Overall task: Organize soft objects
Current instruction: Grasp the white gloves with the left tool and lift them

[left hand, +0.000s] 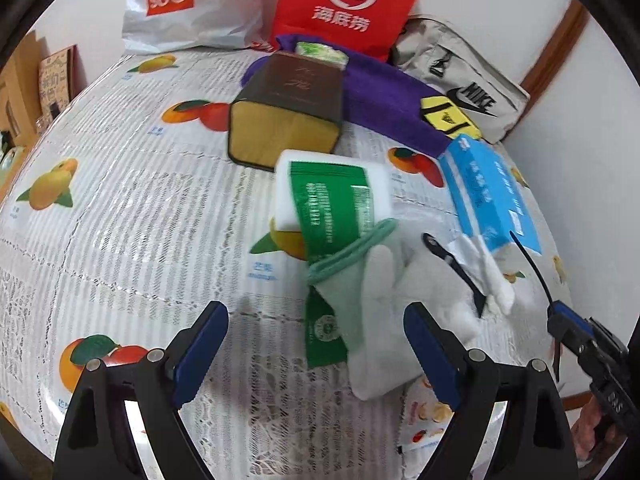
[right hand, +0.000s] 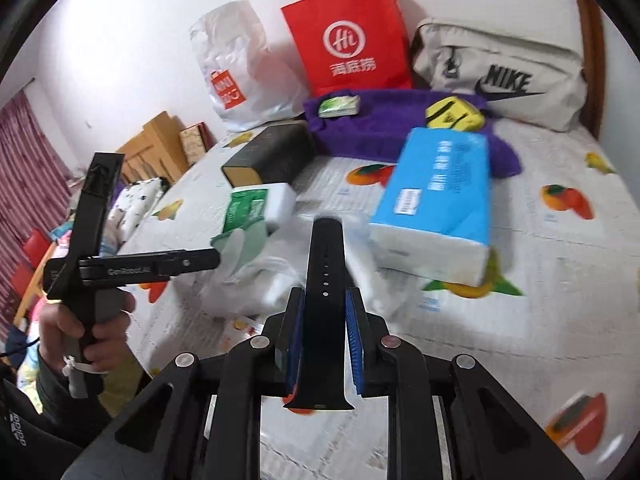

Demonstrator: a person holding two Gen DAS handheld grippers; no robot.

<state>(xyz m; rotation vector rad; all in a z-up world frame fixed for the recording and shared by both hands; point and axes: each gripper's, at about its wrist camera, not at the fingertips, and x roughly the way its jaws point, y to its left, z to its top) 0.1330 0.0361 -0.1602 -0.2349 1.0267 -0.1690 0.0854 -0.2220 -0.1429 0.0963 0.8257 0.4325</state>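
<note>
My right gripper (right hand: 325, 294) is shut on a black watch strap (right hand: 326, 264), which it holds above the bed; in the left wrist view this strap (left hand: 532, 268) shows edge-on as a thin line running to the right gripper (left hand: 566, 326). My left gripper (left hand: 316, 312) hangs open and empty just in front of a white glove with a green cuff (left hand: 372, 304). A white sponge in a green wrapper (left hand: 332, 188) lies behind the glove. A second black strap piece (left hand: 452, 264) rests on crumpled white plastic. To the right lies a blue tissue pack (left hand: 488, 192).
On the fruit-print bedcover (left hand: 120, 208) lie a brown box (left hand: 288, 112) and a purple towel (left hand: 384, 96) bearing a yellow pouch (left hand: 448, 116) and a green packet (left hand: 320, 50). Along the wall stand a red bag (left hand: 344, 4), a white Miniso bag (left hand: 184, 8) and a Nike bag (left hand: 468, 80).
</note>
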